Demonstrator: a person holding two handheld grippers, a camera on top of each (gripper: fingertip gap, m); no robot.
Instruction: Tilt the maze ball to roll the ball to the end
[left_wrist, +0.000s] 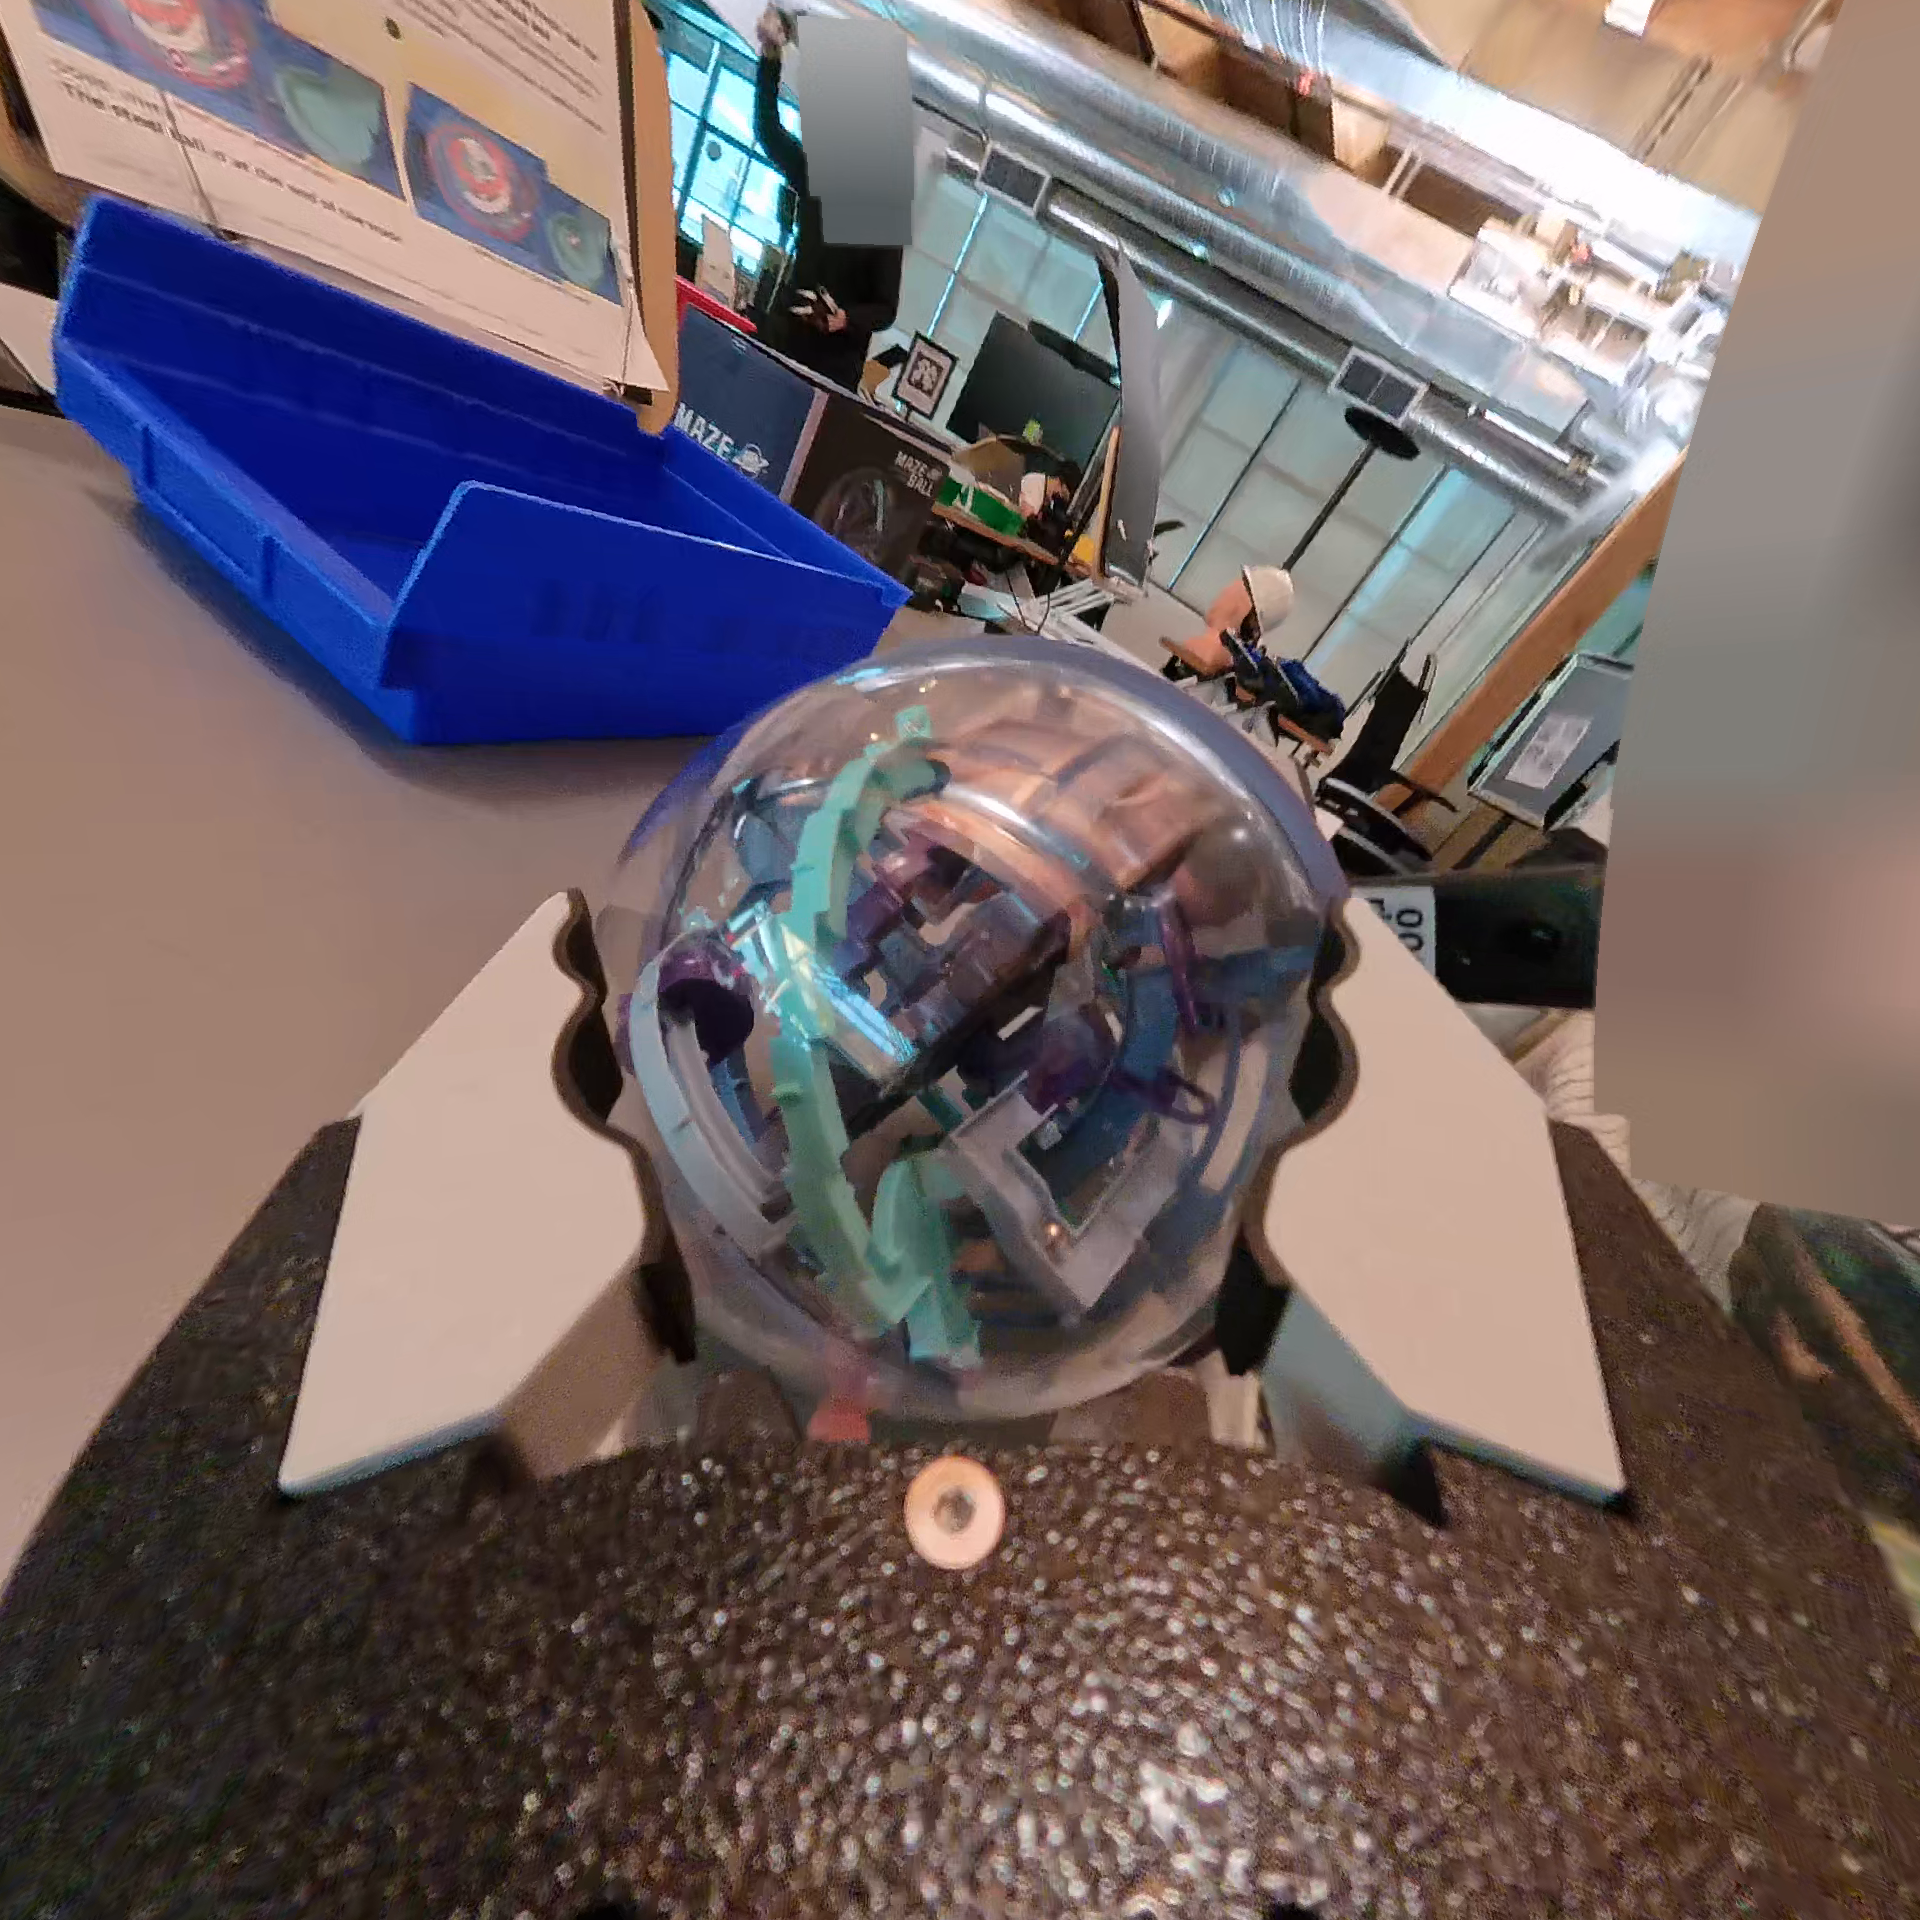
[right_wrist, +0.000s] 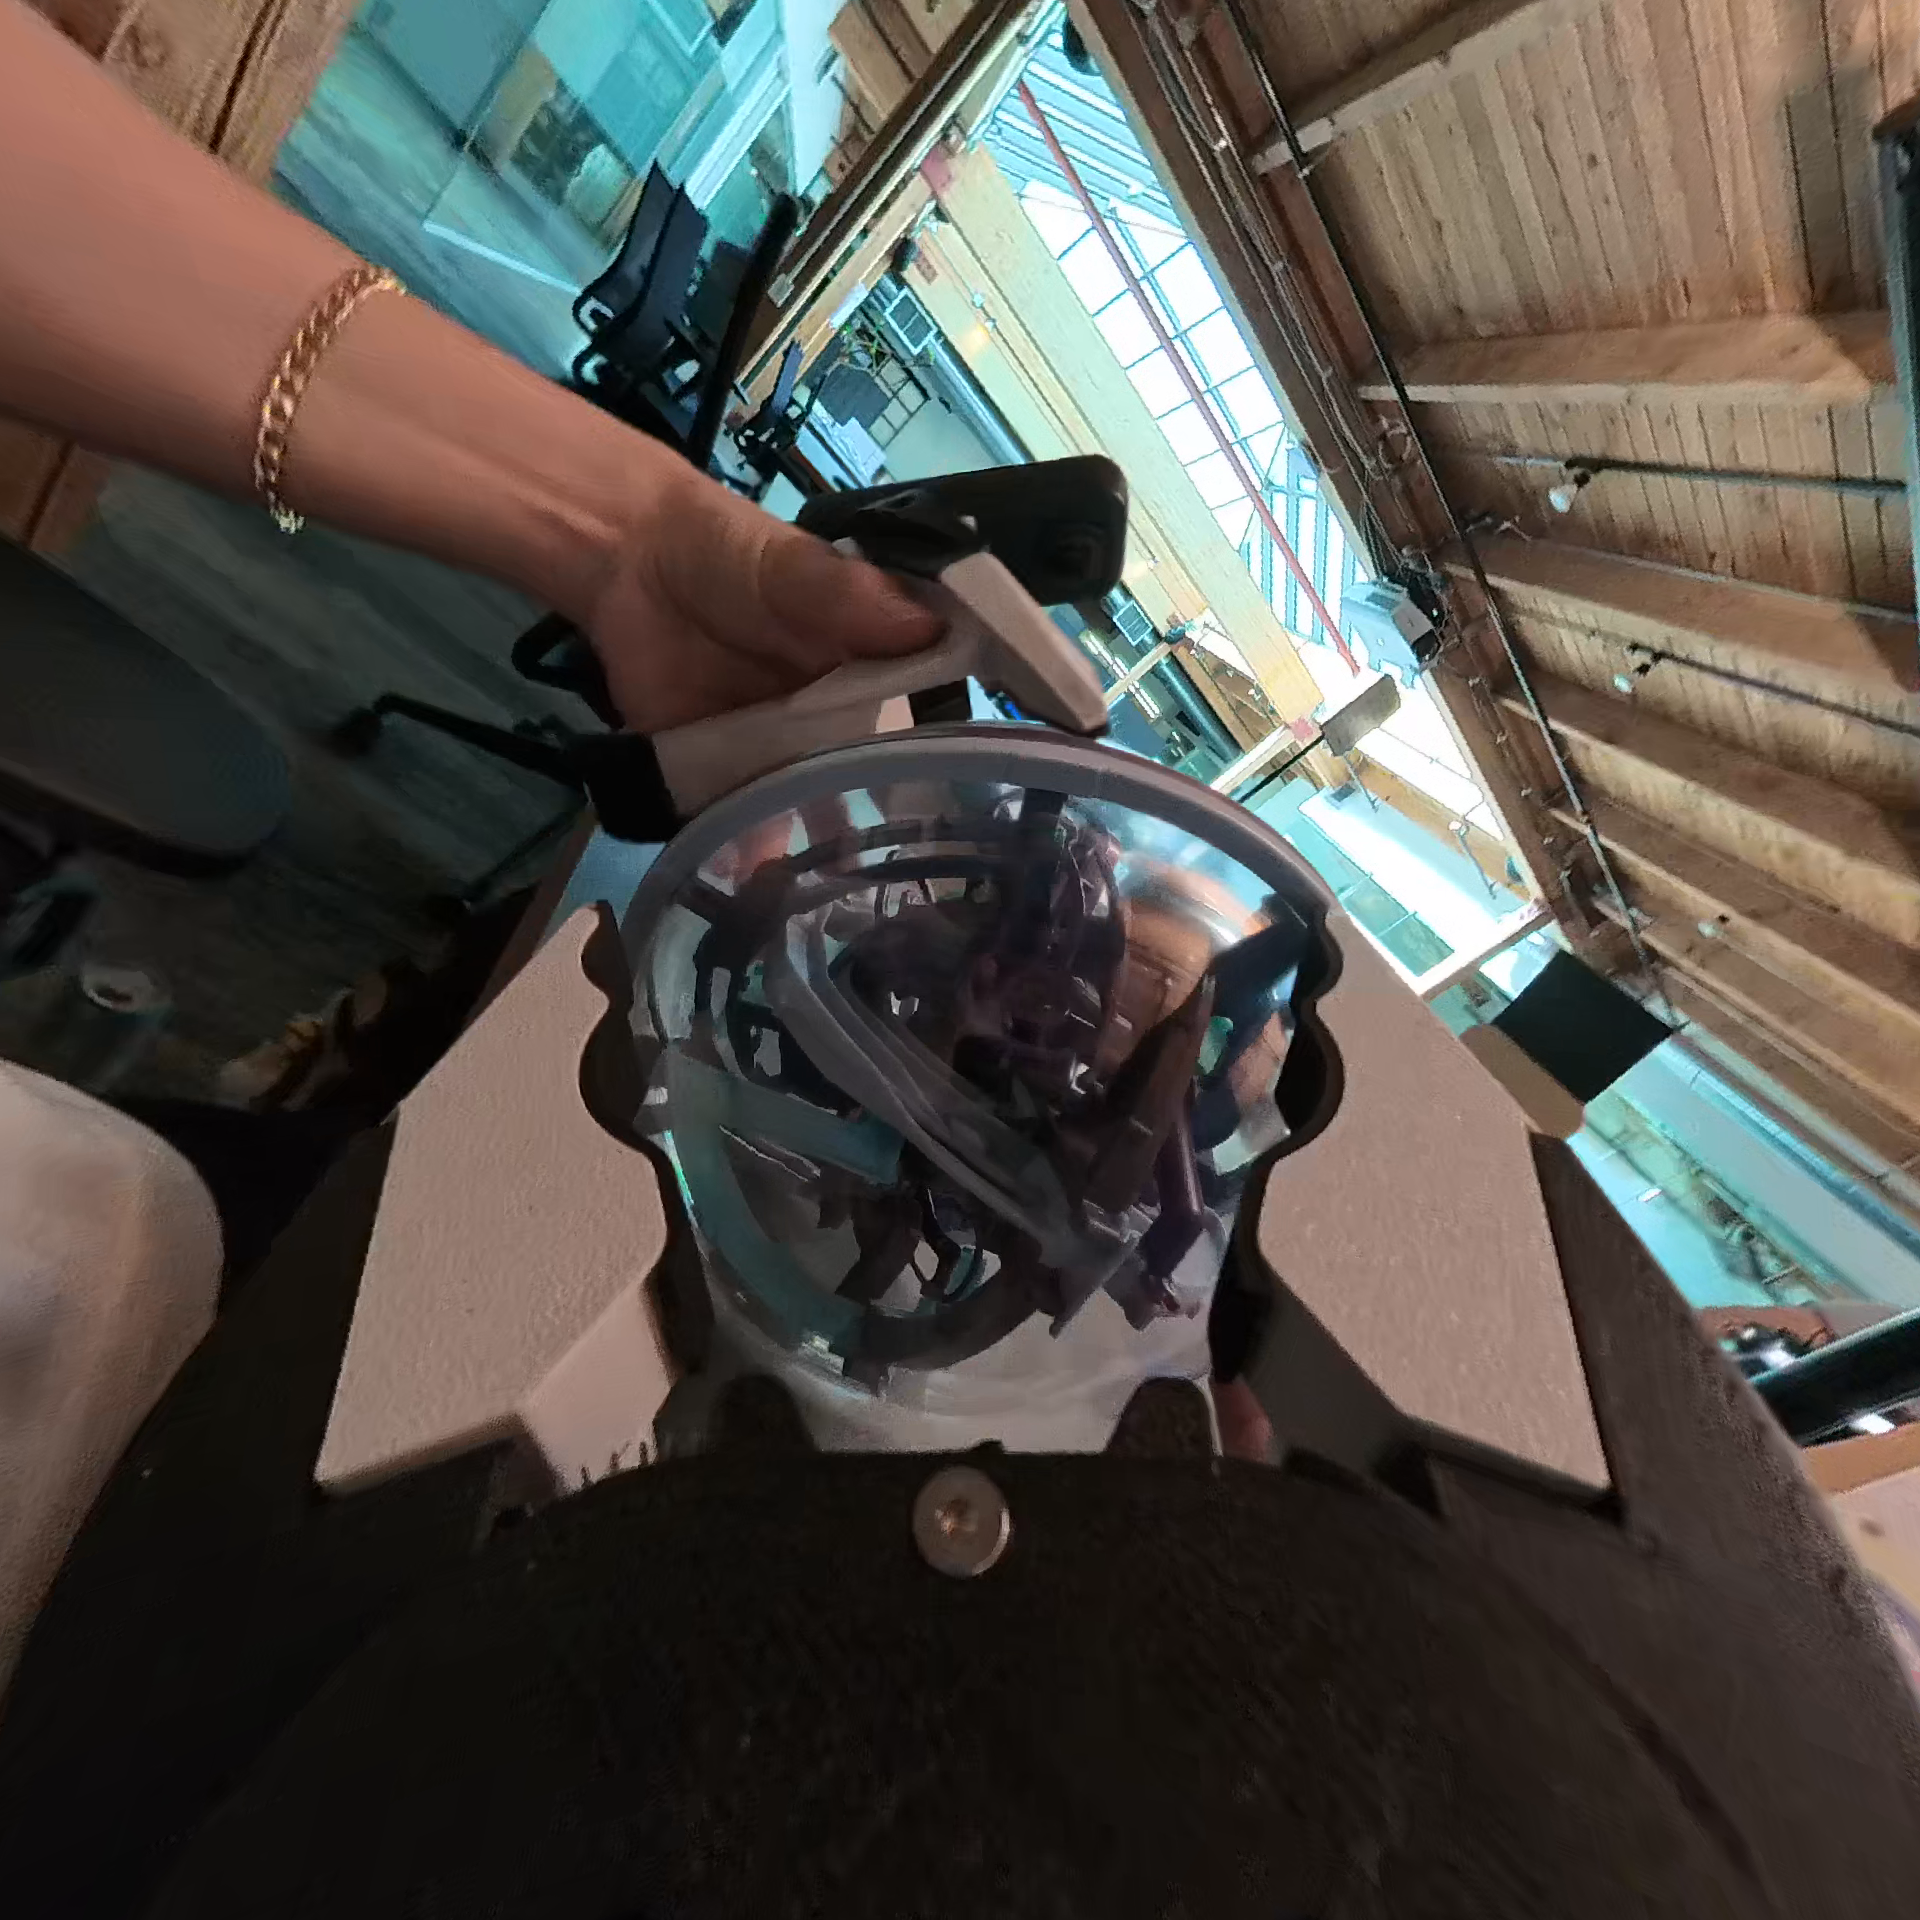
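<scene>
Clear plastic maze ball (left_wrist: 966, 1029) clamped between both hand-held grippers, left (left_wrist: 961, 1039) and right (right_wrist: 956, 1049); lettered boxes (left_wrist: 821, 457) behind.

My left gripper (left_wrist: 961, 1049) and right gripper (right_wrist: 951, 1060) have pale wavy-edged fingers, speckled black bodies, one centre screw; a gold chain bracelet (right_wrist: 312, 384) circles my wrist.

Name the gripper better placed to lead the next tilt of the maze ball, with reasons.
Probably the left gripper: its view shows the maze ball and coloured tracks lit and readable. The right gripper also clamps it, but its view is backlit, pointing toward the ceiling.
</scene>
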